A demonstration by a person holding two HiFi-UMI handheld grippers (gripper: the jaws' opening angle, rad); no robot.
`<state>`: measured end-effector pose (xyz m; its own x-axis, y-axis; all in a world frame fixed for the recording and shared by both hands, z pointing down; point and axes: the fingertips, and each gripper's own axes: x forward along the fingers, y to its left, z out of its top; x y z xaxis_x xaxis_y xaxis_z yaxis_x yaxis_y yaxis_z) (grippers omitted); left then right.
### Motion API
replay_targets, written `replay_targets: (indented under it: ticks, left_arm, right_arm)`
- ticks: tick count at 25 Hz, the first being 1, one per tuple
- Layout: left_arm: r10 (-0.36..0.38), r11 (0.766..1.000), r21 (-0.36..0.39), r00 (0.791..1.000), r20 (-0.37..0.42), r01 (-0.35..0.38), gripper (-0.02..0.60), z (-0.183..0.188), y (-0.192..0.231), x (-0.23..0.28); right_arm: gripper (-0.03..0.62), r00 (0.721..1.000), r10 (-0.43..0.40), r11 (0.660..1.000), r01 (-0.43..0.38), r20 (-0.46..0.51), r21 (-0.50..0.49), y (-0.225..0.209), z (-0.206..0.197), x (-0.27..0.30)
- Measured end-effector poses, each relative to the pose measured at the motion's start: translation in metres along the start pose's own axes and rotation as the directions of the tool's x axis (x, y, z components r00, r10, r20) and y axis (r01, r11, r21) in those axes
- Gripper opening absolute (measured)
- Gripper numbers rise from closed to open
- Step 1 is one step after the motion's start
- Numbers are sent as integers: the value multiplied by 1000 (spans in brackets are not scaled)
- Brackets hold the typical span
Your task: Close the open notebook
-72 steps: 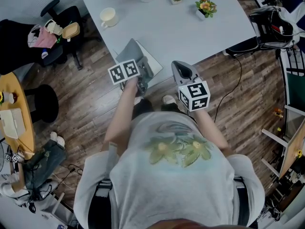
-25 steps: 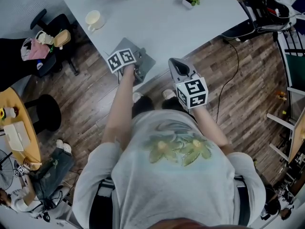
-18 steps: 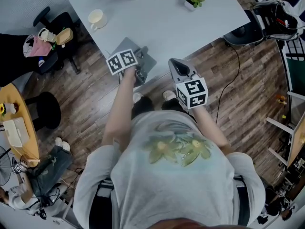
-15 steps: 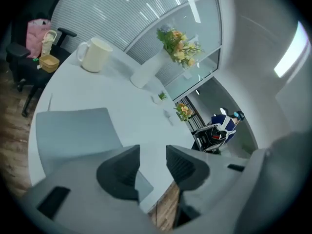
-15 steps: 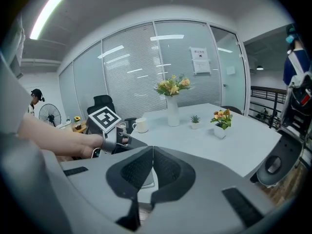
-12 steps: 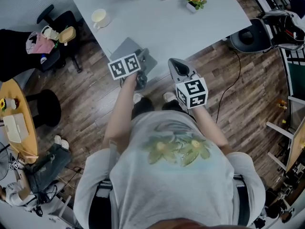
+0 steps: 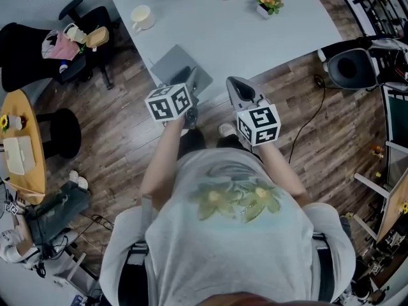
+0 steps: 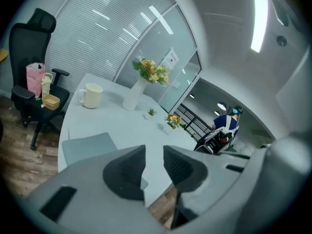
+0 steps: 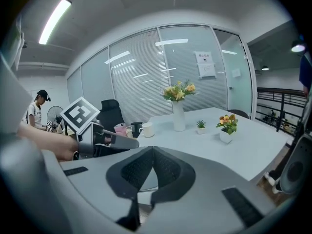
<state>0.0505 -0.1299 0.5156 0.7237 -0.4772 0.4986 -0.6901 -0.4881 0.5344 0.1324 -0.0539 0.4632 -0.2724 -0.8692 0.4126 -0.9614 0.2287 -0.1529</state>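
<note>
The left gripper (image 8: 154, 154), jaws narrow and closing on nothing, seems clear of the notebook (image 8: 87, 147); the right gripper (image 9: 152, 154) is pinched together, empty.

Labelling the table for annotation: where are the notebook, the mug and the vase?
notebook (image 7: 169, 65): head view, grey cover.
mug (image 7: 141, 16): head view, its top.
vase (image 9: 179, 118): right gripper view, white body.

Head view overhead; gripper views low, forward (table (image 7: 255, 37) shared).

Left claw (image 8: 154, 156) closing, empty; right claw (image 9: 152, 154) closed.
</note>
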Motion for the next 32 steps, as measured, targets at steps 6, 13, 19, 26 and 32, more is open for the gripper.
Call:
replay_targets:
  ticks: [6, 13, 19, 26, 32]
  left_arm:
    - [19, 994, 102, 998, 57, -25, 33, 0, -25, -22]
    - [18, 977, 208, 993, 117, -42, 5, -4, -56, -44]
    - [45, 945, 313, 987, 154, -92, 5, -9, -75, -63]
    - [71, 928, 348, 979, 189, -134, 5, -16, -89, -82]
    - [69, 924, 356, 975, 213, -143, 5, -21, -104, -93]
  right_arm:
    - [17, 999, 40, 999, -40, 21, -9, 10, 6, -8]
    - [17, 995, 96, 995, -95, 33, -17, 22, 9, -20]
    - [17, 988, 150, 988, -149, 29, -51, 35, 8, -31]
    - [17, 981, 192, 978, -189, 29, -90, 47, 9, -46]
    - [17, 976, 216, 972, -213, 22, -100, 48, 5, -58]
